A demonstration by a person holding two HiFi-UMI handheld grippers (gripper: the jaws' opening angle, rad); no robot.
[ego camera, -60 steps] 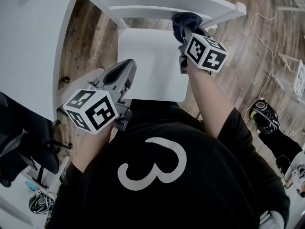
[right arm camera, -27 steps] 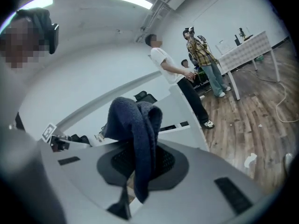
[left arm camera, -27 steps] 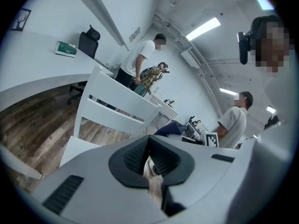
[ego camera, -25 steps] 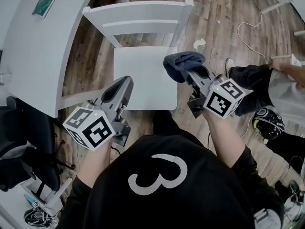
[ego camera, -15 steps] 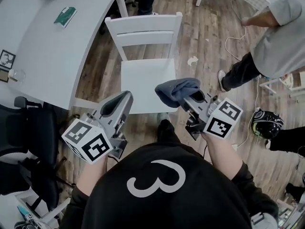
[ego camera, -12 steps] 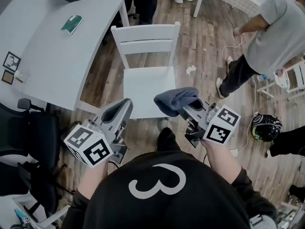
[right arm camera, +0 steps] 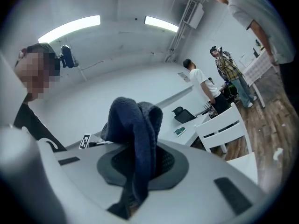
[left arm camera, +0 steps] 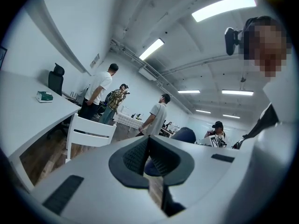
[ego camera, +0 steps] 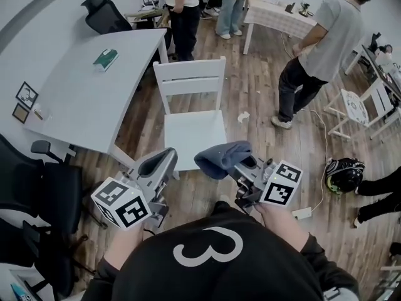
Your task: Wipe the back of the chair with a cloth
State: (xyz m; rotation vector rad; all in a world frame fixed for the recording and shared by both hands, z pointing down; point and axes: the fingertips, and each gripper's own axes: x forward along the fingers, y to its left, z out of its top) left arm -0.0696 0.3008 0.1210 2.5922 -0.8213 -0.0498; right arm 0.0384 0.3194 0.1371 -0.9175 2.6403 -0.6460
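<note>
**Head view, with both gripper views.** I have both grippers drawn in near the body, at about the same height. The left forearm (ego camera: 118, 244) and right forearm (ego camera: 280, 222) reach forward from the black shirt and angle slightly inward.

The left gripper (ego camera: 165, 158) points far and a little to the right. In its own view (left arm camera: 149, 154) the two pads meet at their tips with nothing between them, so I read it as closed and empty.

The right gripper (ego camera: 240, 165) points far and to the left. Its jaws are clamped on the dark blue cloth (ego camera: 220, 157). In the right gripper view (right arm camera: 140, 167) the cloth (right arm camera: 133, 125) rises out of the jaws in a tall fold, and its top droops over to one side. Seen from the head, the bunched cloth has its long axis running left to right. It extends leftward from the jaws, towards the tip of the left gripper but apart from it.

The white chair (ego camera: 190, 75) stands on the wooden floor (ego camera: 263, 124), farther out than both grippers. Its seat is on the near side and its slatted back on the far side. The cloth lies by the seat's near right corner, well apart from the back. A white table (ego camera: 75, 105) stands just left of the chair.
</note>
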